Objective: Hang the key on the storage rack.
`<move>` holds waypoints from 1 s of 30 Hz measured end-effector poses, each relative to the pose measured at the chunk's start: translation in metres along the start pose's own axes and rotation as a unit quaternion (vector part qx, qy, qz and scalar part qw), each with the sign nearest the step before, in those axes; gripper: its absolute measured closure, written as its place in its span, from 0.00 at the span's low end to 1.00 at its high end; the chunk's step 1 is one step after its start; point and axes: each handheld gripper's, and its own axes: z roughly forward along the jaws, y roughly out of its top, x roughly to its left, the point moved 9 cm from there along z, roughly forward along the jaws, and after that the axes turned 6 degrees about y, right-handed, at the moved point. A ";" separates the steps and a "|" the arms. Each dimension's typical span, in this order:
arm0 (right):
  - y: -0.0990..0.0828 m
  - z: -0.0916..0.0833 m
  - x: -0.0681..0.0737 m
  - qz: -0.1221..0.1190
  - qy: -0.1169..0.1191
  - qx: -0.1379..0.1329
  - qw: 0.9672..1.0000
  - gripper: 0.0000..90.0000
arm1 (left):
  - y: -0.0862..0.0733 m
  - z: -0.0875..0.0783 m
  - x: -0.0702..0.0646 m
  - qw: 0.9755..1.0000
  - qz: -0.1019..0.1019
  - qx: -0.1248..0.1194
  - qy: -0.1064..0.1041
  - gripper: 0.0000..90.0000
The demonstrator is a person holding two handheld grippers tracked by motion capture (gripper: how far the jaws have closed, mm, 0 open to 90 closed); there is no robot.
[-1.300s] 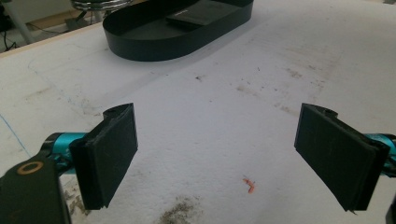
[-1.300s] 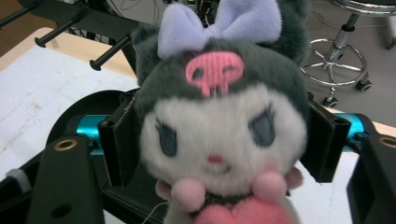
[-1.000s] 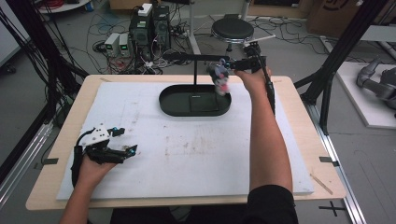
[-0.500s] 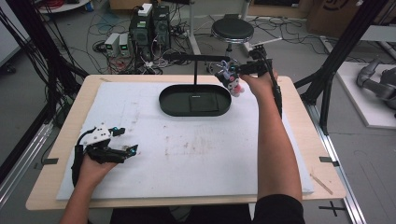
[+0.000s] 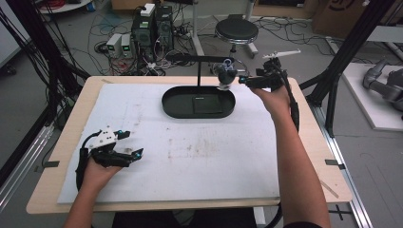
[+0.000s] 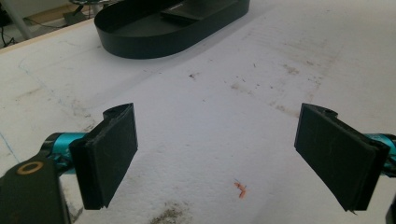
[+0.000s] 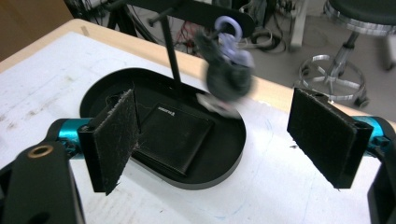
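A dark round object with a pale purple ring (image 5: 224,73) hangs from the end of a black bar (image 5: 199,58) over the right end of a black oval tray (image 5: 173,107). It looks blurred in the right gripper view (image 7: 229,77). My right gripper (image 5: 244,80) is just right of it, open and empty (image 7: 219,135). A flat black square pad (image 7: 175,137) lies in the tray (image 7: 205,179). My left gripper (image 5: 133,143) rests at the front left of the white mat, open with nothing between its pads (image 6: 217,154). The tray (image 6: 140,44) lies far ahead of it.
A thin black post (image 5: 198,71) rises from the tray's back edge and carries the bar. The white mat (image 5: 199,152) covers most of the wooden table (image 5: 313,142). Cables, power boxes (image 5: 152,28) and a stool (image 5: 236,31) stand on the floor beyond the far edge.
My right gripper has drawn back to the right, away from the dark object, which now hangs free from the bar. The left gripper has stayed put.
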 end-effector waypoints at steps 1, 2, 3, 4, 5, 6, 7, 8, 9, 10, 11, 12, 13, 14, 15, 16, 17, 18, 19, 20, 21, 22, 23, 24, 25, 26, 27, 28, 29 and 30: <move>-0.001 -0.003 0.003 -0.004 0.004 -0.012 1.000 0.20 | 0.000 0.000 -0.001 1.000 0.000 0.000 0.000 0.15; -0.004 -0.005 0.006 -0.004 0.009 -0.011 1.000 0.20 | 0.001 0.000 -0.001 1.000 0.000 0.000 0.001 0.15; -0.009 -0.007 0.009 -0.005 0.013 -0.009 1.000 0.20 | 0.001 0.000 -0.001 1.000 -0.001 -0.001 0.000 0.15; -0.013 -0.008 0.011 -0.006 0.013 -0.006 1.000 0.20 | 0.001 0.000 -0.001 1.000 0.000 -0.001 0.001 0.15; -0.017 -0.009 0.012 -0.008 0.015 -0.007 1.000 0.20 | 0.001 0.000 -0.001 1.000 -0.001 -0.001 0.001 0.15; -0.021 -0.010 0.014 -0.012 0.018 -0.008 1.000 0.20 | 0.001 0.000 -0.001 1.000 -0.002 -0.001 0.000 0.15; -0.027 -0.011 0.016 -0.013 0.023 -0.007 1.000 0.20 | 0.001 0.000 -0.001 1.000 -0.002 -0.001 0.000 0.15; -0.031 -0.011 0.018 -0.012 0.023 0.001 1.000 0.20 | 0.001 -0.001 0.000 1.000 -0.002 -0.001 0.000 0.15; -0.036 -0.012 0.019 -0.018 0.021 0.003 1.000 0.20 | 0.001 -0.001 0.000 1.000 -0.003 -0.001 0.000 0.15; -0.042 -0.013 0.022 -0.019 0.029 -0.005 0.999 0.20 | 0.001 -0.001 0.000 1.000 -0.003 -0.001 0.000 0.15; -0.048 -0.012 0.024 -0.015 0.034 0.008 0.999 0.20 | 0.001 0.000 0.000 1.000 -0.002 -0.001 0.001 0.15; -0.052 -0.012 0.024 -0.021 0.031 0.012 0.999 0.20 | 0.000 0.000 -0.001 1.000 -0.002 -0.001 0.001 0.15; -0.058 -0.013 0.026 -0.027 0.033 0.006 0.999 0.20 | 0.000 0.000 -0.001 1.000 -0.001 -0.001 0.000 0.15; -0.064 -0.013 0.028 -0.023 0.040 0.005 0.999 0.20 | 0.000 0.000 -0.001 1.000 -0.001 -0.001 0.000 0.15; -0.070 -0.013 0.028 -0.022 0.041 0.004 0.999 0.20 | 0.000 0.000 -0.001 1.000 -0.002 -0.001 0.001 0.15; -0.074 -0.013 0.029 -0.019 0.041 -0.002 0.999 0.20 | 0.000 0.000 0.000 1.000 -0.003 -0.001 0.001 0.15; -0.079 -0.014 0.029 -0.020 0.041 -0.004 0.999 0.20 | -0.001 0.001 -0.001 1.000 -0.004 0.000 0.001 0.15; -0.086 -0.014 0.030 -0.016 0.042 -0.007 0.999 0.20 | -0.001 0.001 -0.001 1.000 -0.005 0.000 0.002 0.15; -0.092 -0.015 0.030 -0.013 0.043 -0.008 0.999 0.20 | -0.002 0.001 -0.001 1.000 -0.004 0.002 0.003 0.15; -0.097 -0.015 0.030 -0.011 0.045 -0.010 0.999 0.20 | -0.002 0.001 0.000 1.000 -0.004 0.003 0.004 0.15; -0.101 -0.015 0.030 -0.010 0.046 -0.011 0.999 0.20 | -0.003 0.002 0.000 1.000 -0.006 0.003 0.006 0.15; -0.107 -0.015 0.031 -0.005 0.047 -0.009 0.999 0.20 | -0.003 0.002 0.001 1.000 -0.009 0.003 0.007 0.15; -0.111 -0.016 0.031 -0.006 0.046 -0.011 0.999 0.20 | -0.004 0.003 0.001 1.000 -0.009 0.004 0.007 0.15; -0.118 -0.016 0.032 -0.006 0.048 -0.011 0.999 0.20 | -0.004 0.003 0.001 1.000 -0.011 0.003 0.006 0.15; -0.121 -0.017 0.032 -0.006 0.048 -0.012 0.999 0.20 | -0.004 0.003 0.001 1.000 -0.012 0.003 0.005 0.15; -0.126 -0.018 0.033 -0.006 0.050 -0.014 0.999 0.20 | -0.004 0.003 0.001 1.000 -0.012 0.002 0.006 0.15; -0.130 -0.019 0.033 -0.005 0.051 -0.015 0.999 0.20 | -0.003 0.004 0.001 1.000 -0.013 0.000 0.006 0.15; -0.135 -0.020 0.035 -0.004 0.051 -0.015 0.999 0.20 | -0.003 0.004 0.001 1.000 -0.016 -0.002 0.005 0.15; -0.140 -0.020 0.036 -0.001 0.052 -0.012 0.999 0.20 | -0.002 0.004 0.002 1.000 -0.017 -0.004 0.005 0.15; -0.145 -0.021 0.038 -0.003 0.051 -0.012 0.999 0.20 | -0.001 0.004 0.002 1.000 -0.021 -0.006 0.006 0.15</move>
